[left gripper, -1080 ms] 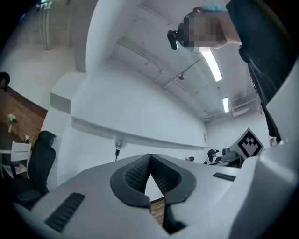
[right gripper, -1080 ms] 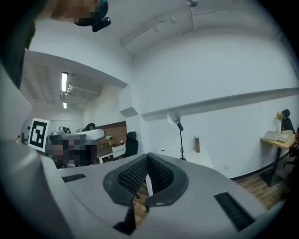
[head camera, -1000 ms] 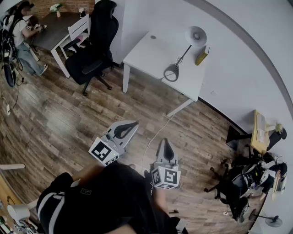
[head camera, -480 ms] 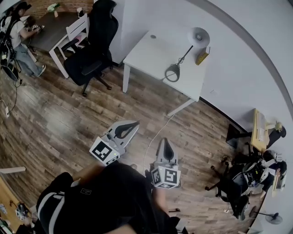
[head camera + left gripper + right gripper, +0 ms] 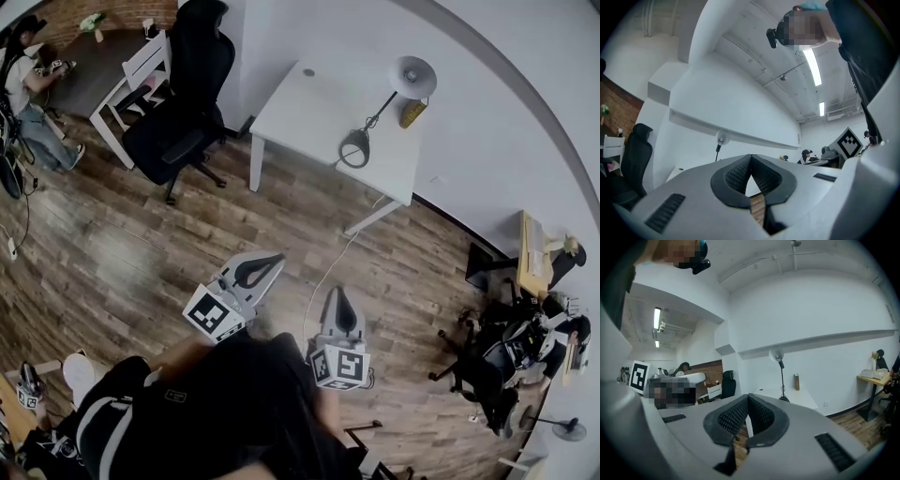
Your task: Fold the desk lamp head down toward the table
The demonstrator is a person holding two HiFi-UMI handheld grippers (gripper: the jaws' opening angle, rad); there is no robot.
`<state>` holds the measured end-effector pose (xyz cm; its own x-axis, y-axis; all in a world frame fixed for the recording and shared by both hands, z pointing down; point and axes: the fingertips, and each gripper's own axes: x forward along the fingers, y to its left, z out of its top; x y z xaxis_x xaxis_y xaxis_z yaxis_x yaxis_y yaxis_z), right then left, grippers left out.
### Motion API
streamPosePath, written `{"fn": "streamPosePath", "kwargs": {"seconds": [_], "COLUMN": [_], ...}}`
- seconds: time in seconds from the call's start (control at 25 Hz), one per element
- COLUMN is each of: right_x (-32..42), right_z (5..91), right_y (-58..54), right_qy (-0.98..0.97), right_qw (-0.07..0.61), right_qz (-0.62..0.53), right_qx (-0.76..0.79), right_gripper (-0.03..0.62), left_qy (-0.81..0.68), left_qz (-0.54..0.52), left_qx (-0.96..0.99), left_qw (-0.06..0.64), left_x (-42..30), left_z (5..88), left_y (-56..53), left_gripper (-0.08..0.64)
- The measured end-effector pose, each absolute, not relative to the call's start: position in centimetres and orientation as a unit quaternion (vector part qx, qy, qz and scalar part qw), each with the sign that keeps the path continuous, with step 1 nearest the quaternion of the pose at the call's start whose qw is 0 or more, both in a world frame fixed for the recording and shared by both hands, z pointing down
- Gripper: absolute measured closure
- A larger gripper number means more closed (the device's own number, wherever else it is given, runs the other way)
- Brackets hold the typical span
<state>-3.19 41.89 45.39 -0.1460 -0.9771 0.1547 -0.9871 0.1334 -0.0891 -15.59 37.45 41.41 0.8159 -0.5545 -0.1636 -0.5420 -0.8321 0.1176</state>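
Desk lamp (image 5: pixel 378 114) stands on the white tabletop (image 5: pixel 300 108) by the far wall, well apart from both grippers, which are held low and close to the person's body over the wood floor (image 5: pixel 141 253). Its round base (image 5: pixel 353 148) sits near the front of the tabletop, its thin arm rises nearly upright from there, and the lamp head (image 5: pixel 412 75) is at the top, next to the wall, so the fold has not begun. A small yellow container (image 5: pixel 410 114) stands just beside the arm, and a pale cord (image 5: pixel 323 272) trails from the tabletop across the floor toward the person. From the fingers the desk lamp lies ahead and a little to the right, so the right gripper (image 5: pixel 339 292) looks the nearer of the 2; in the right gripper view the lamp stands just right of the line along its fingers. The left gripper (image 5: pixel 278 256) points more toward the tabletop's left part and the black office chair (image 5: pixel 183 94). Both pairs of fingers are pressed together with nothing between them, as each gripper view shows. Judging by this, the whole gap to the tabletop must be closed before either gripper can reach the head, and the head sits high, so the approach would need to come in at its level and press it forward and down.
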Motion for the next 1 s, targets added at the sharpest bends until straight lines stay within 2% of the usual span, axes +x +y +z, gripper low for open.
{"fn": "streamPosePath", "kwargs": {"seconds": [0.48, 1.0], "right_x": [-2.8, 7.0], "right_z": [47.6, 47.0], "right_y": [36.7, 23.8], "right_qy": [-0.749, -0.766], "right_qw": [0.034, 0.018], "right_qz": [0.102, 0.090], "right_qx": [0.654, 0.637], "right_gripper": [0.580, 0.580], "left_qy": [-0.283, -0.299], "left_qz": [-0.070, -0.060], "left_qx": [0.956, 0.952], "left_qw": [0.048, 0.029], "left_x": [-15.4, -5.6], "left_z": [43.8, 42.9], "left_y": [32.8, 20.8], "left_gripper": [0.535, 0.537]}}
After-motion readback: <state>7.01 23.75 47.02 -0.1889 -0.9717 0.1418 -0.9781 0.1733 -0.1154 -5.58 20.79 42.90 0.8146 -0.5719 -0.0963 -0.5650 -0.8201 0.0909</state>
